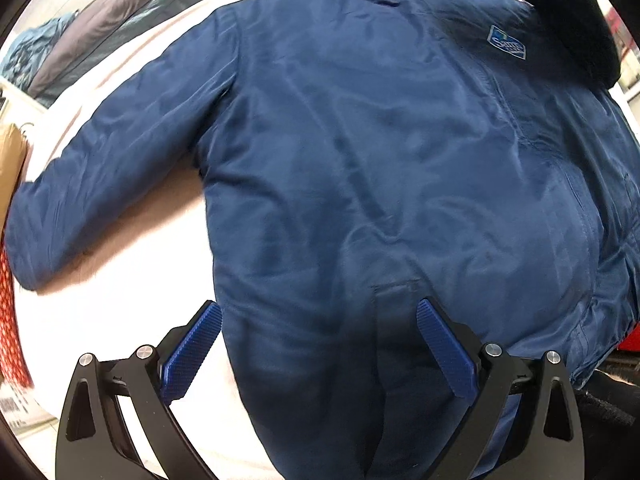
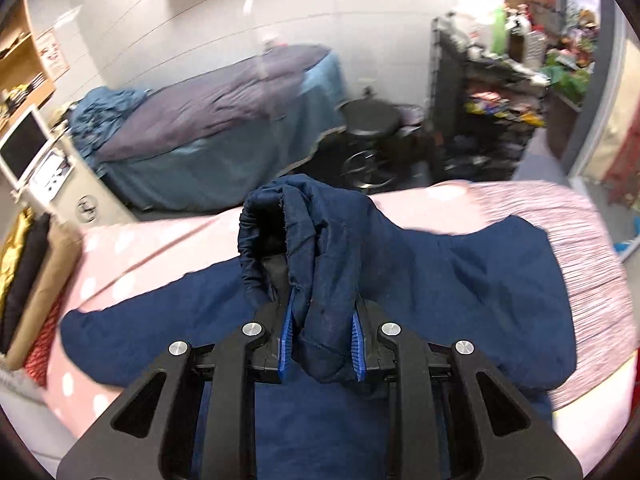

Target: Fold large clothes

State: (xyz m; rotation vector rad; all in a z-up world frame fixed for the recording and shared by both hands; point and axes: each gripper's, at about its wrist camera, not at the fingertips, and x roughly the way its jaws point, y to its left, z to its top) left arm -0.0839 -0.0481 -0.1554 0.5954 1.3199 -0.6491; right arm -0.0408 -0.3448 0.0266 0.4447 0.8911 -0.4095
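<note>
Right wrist view shows your right gripper (image 2: 322, 350) clamped on a bunched fold of the blue jacket (image 2: 460, 280); the cloth fills the gap between both blue pads and rises in a peak in front of them, so you are holding that part above the rest of the garment. The rest of the jacket lies spread on the pink bedspread (image 2: 560, 216), one sleeve trailing toward the bed's left edge.

From the left wrist camera, your left gripper (image 1: 318, 322) hangs over the jacket's lower edge with its jaws spread wide; the pads do not look to be pinching anything, so it holds nothing. The jacket's chest badge (image 1: 507, 45) faces up, at the far side of the jacket from that gripper.

You look to be early in the fold, lifting one part to carry it over the body. Next, you likely need to bring that held cloth across the jacket's middle and lay it flat, while your left gripper pins or takes the hem so the body does not slide.
</note>
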